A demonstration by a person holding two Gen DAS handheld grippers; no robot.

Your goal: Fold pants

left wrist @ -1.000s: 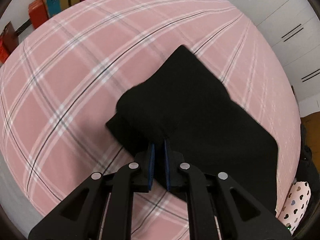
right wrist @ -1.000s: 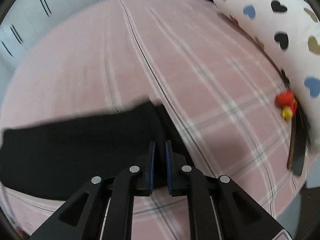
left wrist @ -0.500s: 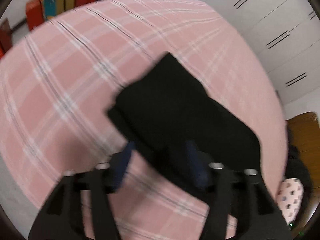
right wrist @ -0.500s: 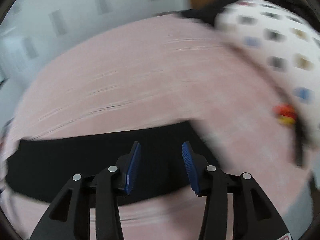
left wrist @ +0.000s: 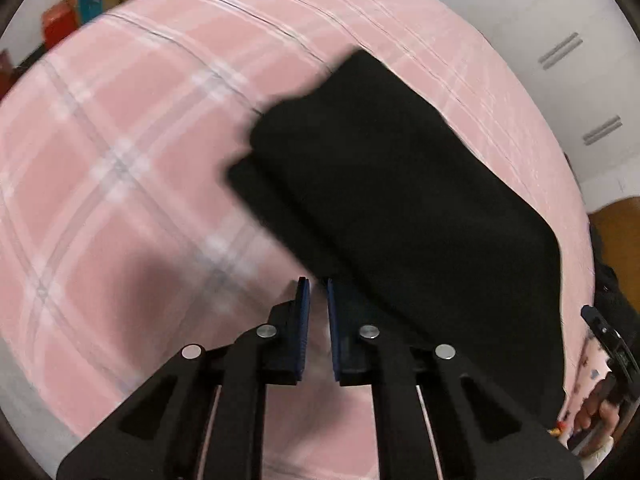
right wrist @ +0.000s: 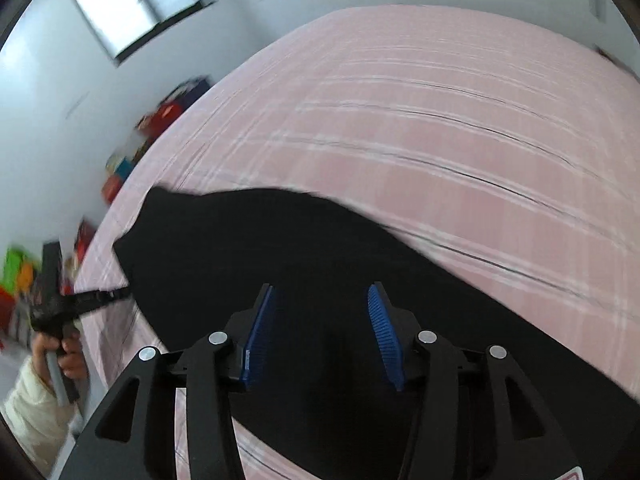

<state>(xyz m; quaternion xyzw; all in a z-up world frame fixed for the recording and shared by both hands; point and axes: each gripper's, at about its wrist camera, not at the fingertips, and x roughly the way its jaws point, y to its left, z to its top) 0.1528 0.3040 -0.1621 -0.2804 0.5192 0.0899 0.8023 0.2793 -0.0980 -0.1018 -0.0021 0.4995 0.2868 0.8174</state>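
The black pants (left wrist: pixel 400 200) lie folded in a long band on the pink plaid bed (left wrist: pixel 120 160). My left gripper (left wrist: pixel 316 286) is shut and empty, just off the band's near left edge, over bare sheet. In the right wrist view the pants (right wrist: pixel 280 260) stretch from lower right to upper left. My right gripper (right wrist: pixel 322 294) is open and hovers over the middle of the band, holding nothing. The left gripper also shows in the right wrist view (right wrist: pixel 116 294), at the band's far left end.
Colourful boxes (left wrist: pixel 80 4) line the floor beyond the bed's far edge. White wardrobe doors (left wrist: pixel 580 60) stand behind the bed. A heart-print pillow (left wrist: pixel 592 368) and the other hand sit at the right edge. A window (right wrist: pixel 136 4) is on the far wall.
Both grippers have let go of the pants. The left opened, pulled back off the fabric and closed again empty. The right opened and swung left over the band.
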